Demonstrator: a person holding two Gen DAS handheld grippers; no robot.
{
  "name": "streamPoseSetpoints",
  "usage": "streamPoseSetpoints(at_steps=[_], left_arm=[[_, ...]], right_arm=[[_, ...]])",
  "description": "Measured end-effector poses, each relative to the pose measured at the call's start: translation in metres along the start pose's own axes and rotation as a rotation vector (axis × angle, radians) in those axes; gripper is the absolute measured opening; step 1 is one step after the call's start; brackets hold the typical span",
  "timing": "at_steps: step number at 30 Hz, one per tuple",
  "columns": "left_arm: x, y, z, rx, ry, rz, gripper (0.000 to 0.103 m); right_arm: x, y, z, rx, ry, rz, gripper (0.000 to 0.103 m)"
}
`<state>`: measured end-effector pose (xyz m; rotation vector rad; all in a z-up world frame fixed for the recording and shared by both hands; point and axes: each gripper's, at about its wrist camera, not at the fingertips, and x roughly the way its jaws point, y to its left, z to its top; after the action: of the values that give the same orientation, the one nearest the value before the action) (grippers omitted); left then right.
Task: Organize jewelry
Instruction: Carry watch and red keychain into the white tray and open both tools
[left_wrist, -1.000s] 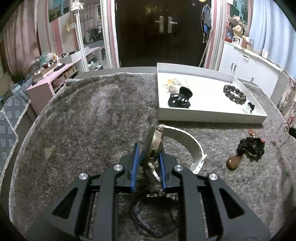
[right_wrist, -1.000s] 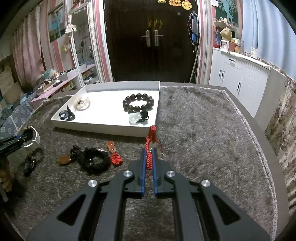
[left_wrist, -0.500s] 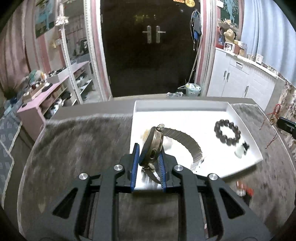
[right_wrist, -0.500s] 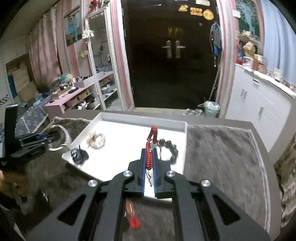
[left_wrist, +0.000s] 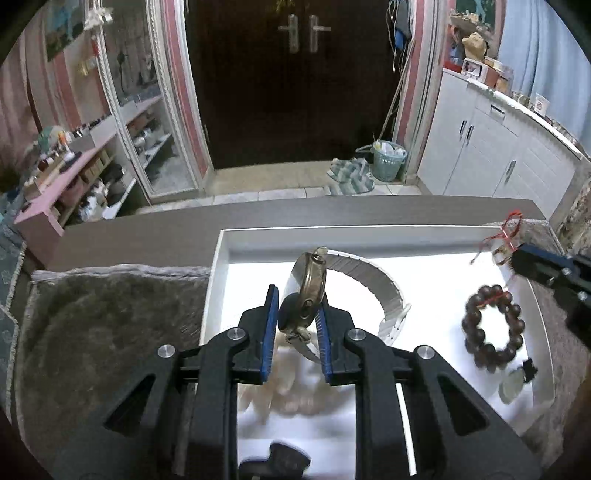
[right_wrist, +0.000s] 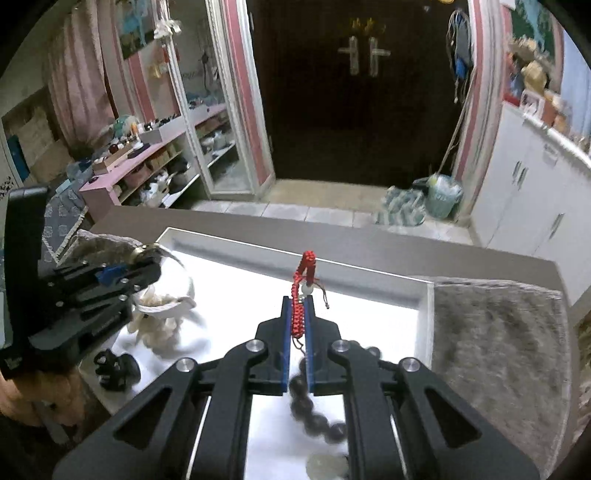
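My left gripper (left_wrist: 297, 309) is shut on a watch (left_wrist: 307, 285) with a brass-coloured case and a white band (left_wrist: 373, 277), held over the left part of the white tray (left_wrist: 221, 251). My right gripper (right_wrist: 298, 322) is shut on a red braided cord (right_wrist: 303, 291) with a pale bead, above the tray's (right_wrist: 424, 314) right half. In the tray lie a dark bead bracelet (left_wrist: 493, 328), a pale jade pendant (left_wrist: 511, 386), a cream shell-like piece (right_wrist: 159, 323) and a black hair claw (right_wrist: 116, 371). The right gripper (left_wrist: 517, 258) also shows at the left wrist view's right edge, the left gripper (right_wrist: 147, 267) at the right wrist view's left.
The tray rests on a shaggy grey rug (left_wrist: 110, 317) that covers the table; the rug (right_wrist: 495, 354) continues right of the tray. Beyond the table's far edge (left_wrist: 295, 210) are a tiled floor, a dark double door, pink shelves at left and white cabinets at right.
Both grippers have moved forward from above the rug to above the tray, each still holding its piece. The loose items on the rug have dropped out of view.
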<state>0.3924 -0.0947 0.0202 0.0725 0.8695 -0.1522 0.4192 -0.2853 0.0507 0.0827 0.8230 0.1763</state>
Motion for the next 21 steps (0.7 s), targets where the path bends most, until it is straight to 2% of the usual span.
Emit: streamPoseSetpoints(at_steps=[7, 9, 15, 19, 21], left_arm=[[0.047, 0.010, 0.002, -0.014, 0.076, 0.019, 0.018], [0.049, 0.013, 0.005, -0.027, 0.085, 0.012, 0.018], [0.057, 0.012, 0.010, 0.004, 0.128, 0.066, 0.018], [0.063, 0.010, 0.012, 0.013, 0.147, 0.075, 0.019], [0.064, 0.008, 0.014, 0.013, 0.155, 0.085, 0.025]], right_arm=[[0.052, -0.009, -0.001, 0.029, 0.093, -0.004, 0.005], [0.059, -0.011, -0.003, 0.028, 0.105, -0.013, 0.005], [0.073, -0.019, -0.010, 0.032, 0.149, -0.033, 0.006], [0.078, -0.023, -0.013, 0.050, 0.181, -0.024, 0.009], [0.080, -0.022, -0.015, 0.045, 0.194, -0.024, 0.010]])
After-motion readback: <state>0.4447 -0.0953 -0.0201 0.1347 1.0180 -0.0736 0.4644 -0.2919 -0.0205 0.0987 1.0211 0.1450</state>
